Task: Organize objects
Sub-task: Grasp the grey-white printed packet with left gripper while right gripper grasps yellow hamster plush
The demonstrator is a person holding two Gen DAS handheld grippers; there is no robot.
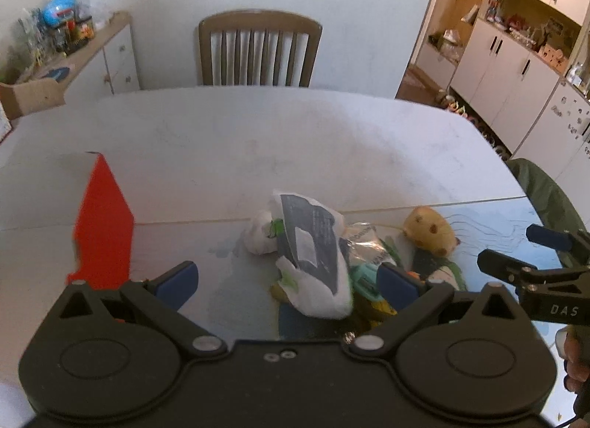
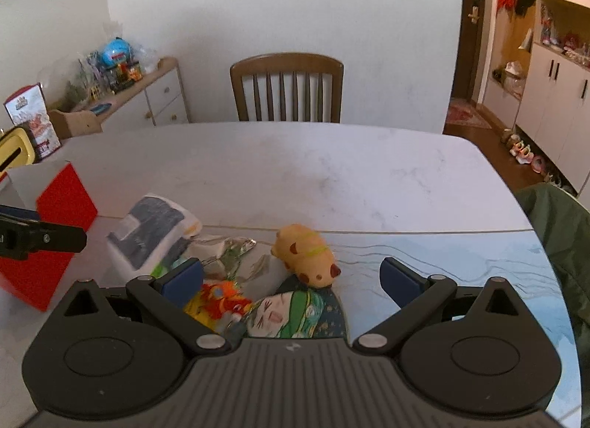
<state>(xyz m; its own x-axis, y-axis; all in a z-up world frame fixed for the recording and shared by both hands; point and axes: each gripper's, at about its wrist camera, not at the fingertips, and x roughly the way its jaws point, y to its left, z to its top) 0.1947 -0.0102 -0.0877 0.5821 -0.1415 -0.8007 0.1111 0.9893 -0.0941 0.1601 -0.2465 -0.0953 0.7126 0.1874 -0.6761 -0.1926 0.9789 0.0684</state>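
Left gripper (image 1: 287, 286) spread wide, empty, poised just above the white-and-grey plastic packet (image 1: 313, 251), which sits between its blue pads (image 1: 177, 282); judged the likely first pick, since it tops the pile. Right gripper (image 2: 291, 276) also spread and empty, over the yellow spotted plush toy (image 2: 306, 256) and the green-haired cartoon pouch (image 2: 295, 311). All items lie clustered at the near edge of the desk (image 2: 332, 177), touching or overlapping. Red box (image 2: 51, 232) stands open to the left, near the pile: probably the receptacle, placed within reach.
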